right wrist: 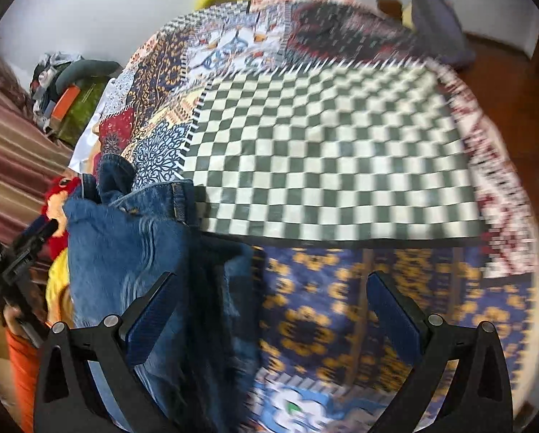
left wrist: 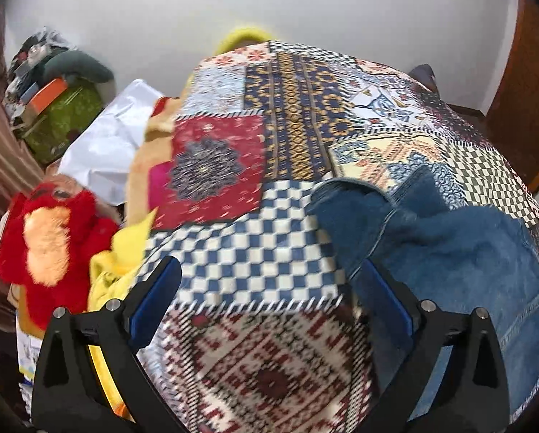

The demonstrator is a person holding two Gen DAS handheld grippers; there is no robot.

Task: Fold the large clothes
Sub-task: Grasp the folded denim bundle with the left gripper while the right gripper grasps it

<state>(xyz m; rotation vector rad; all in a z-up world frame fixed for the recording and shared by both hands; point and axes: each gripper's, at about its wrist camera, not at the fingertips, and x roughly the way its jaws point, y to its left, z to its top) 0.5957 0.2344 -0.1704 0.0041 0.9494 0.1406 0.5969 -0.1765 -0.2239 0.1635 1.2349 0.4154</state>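
Observation:
Blue denim jeans (left wrist: 457,252) lie bunched on a patchwork bedspread (left wrist: 255,238). My left gripper (left wrist: 271,288) hangs open and wide over the blue-and-white checked patch. Its right finger (left wrist: 385,296) is at the jeans' left edge, and nothing sits between the pads. In the right wrist view the jeans (right wrist: 132,252) lie at the left, waistband toward the green-checked patch of the bedspread (right wrist: 327,158). My right gripper (right wrist: 269,306) is open above the sunflower patch, its left finger (right wrist: 150,310) over the denim. The left gripper (right wrist: 15,249) shows at the far left edge, held in a hand.
A red plush toy (left wrist: 49,238) and a yellow cloth (left wrist: 121,256) lie off the bed's left side. Behind them are a white sheet (left wrist: 107,144) and a green bag with boxes (left wrist: 64,115). A wooden door (left wrist: 525,83) stands at the right, a white wall behind.

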